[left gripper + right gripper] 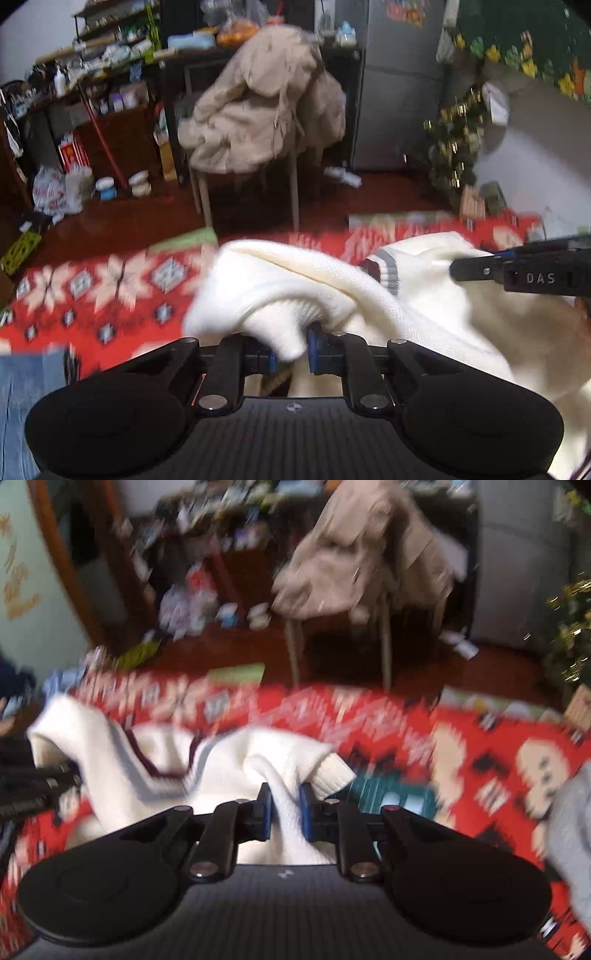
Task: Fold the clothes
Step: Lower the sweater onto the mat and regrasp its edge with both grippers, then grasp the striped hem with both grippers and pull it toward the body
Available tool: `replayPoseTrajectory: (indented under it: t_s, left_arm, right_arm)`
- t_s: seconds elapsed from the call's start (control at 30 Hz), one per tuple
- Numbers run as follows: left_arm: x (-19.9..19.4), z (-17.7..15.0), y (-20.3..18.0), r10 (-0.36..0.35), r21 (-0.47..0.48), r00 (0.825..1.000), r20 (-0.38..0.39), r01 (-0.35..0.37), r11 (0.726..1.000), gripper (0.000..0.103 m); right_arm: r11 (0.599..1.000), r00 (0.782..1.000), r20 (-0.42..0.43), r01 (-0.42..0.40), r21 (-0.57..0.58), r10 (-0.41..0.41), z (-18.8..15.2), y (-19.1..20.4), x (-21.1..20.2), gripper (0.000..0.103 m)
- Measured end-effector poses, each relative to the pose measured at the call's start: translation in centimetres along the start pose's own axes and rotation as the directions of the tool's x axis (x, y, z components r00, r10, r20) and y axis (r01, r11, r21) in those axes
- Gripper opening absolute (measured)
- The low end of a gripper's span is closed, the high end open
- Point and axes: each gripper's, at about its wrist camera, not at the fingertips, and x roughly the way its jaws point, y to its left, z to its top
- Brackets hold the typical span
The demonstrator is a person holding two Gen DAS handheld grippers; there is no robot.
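The cream ribbed-knit sweater with grey and maroon neck trim (pixel 332 291) lies bunched on the red patterned woven blanket (pixel 103 291), which covers the work surface. The left gripper (pixel 291 350) has its blue-padded fingers pinching a fold of the sweater's knit. The right gripper (pixel 284 812) likewise clamps a ridge of the same sweater, just beside a ribbed cuff (pixel 332 779). Both views are motion-blurred.

Beyond the blanket's far edge is dark red flooring. A pale-legged chair (pixel 291 192) stands there, draped with a beige padded coat (pixel 266 99). Left of the chair, dark wooden shelves (pixel 110 92) hold cluttered bottles and boxes, contents indistinct; small white tubs (pixel 140 182) sit on the floor beneath. Right of the chair stands a grey cabinet (pixel 399 92), then a tinsel-hung green tree (pixel 458 140).
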Motion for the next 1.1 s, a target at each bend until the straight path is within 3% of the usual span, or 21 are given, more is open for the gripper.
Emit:
replayPoseTrajectory:
  t_s: [0.07, 0.1, 0.13, 0.17, 0.27, 0.47, 0.63, 0.77, 1.0, 1.1]
  left_arm:
    - [0.4, 1.6, 0.1, 0.017, -0.024, 1.0, 0.017, -0.017, 1.0, 0.016]
    - [0.7, 2.1, 0.3, 0.03, -0.032, 0.999, 0.01, -0.03, 0.999, 0.028]
    - [1.0, 2.4, 0.4, 0.046, -0.034, 0.999, -0.005, -0.046, 0.998, 0.048]
    - [1.2, 2.5, 0.6, 0.058, -0.038, 0.998, -0.016, -0.059, 0.998, 0.053]
    - [0.4, 1.4, 1.7, 0.019, -0.049, 0.999, -0.034, -0.021, 0.999, 0.053]
    - [-2.4, -2.5, 2.8, -0.04, -0.049, 0.997, -0.07, 0.037, 0.998, 0.053]
    - [-6.0, -6.3, 2.7, -0.087, -0.099, 0.994, -0.068, 0.08, 0.992, 0.053]
    - [-8.9, -9.0, 1.6, -0.079, -0.087, 0.994, -0.076, 0.072, 0.994, 0.056]
    - [-13.4, -12.1, 0.3, -0.161, -0.128, 0.985, -0.067, 0.151, 0.98, 0.056]
    - [-15.0, -12.9, -0.8, -0.115, -0.083, 0.992, -0.048, 0.11, 0.99, 0.058]
  right_arm:
    - [0.997, 0.997, 0.05, 0.052, 0.048, -0.055, 1.4, -0.9, -0.5, 0.016]
    - [0.995, 0.997, 0.05, 0.061, 0.079, -0.065, 1.9, -1.6, -0.5, 0.016]
    - [0.991, 0.996, 0.049, 0.07, 0.111, -0.075, 2.5, -2.3, -0.5, 0.018]
    - [0.988, 0.995, 0.041, 0.086, 0.128, -0.092, 2.6, -2.8, -0.4, 0.025]
    - [0.986, 0.991, 0.024, 0.13, 0.109, -0.133, 2.1, -3.3, -0.8, 0.033]
    - [0.992, 0.996, 0.017, 0.09, 0.087, -0.092, -0.7, -3.2, -3.8, 0.045]
    - [0.995, 0.996, 0.026, 0.082, 0.058, -0.083, -4.8, -1.5, -8.8, 0.056]
    - [0.993, 0.992, 0.049, 0.111, 0.031, -0.112, -8.3, 0.5, -13.4, 0.081]
    - [0.99, 0.988, 0.063, 0.14, 0.021, -0.141, -13.7, 4.3, -20.2, 0.097]
    - [0.99, 0.989, 0.06, 0.138, -0.008, -0.137, -15.1, 5.9, -21.7, 0.102]
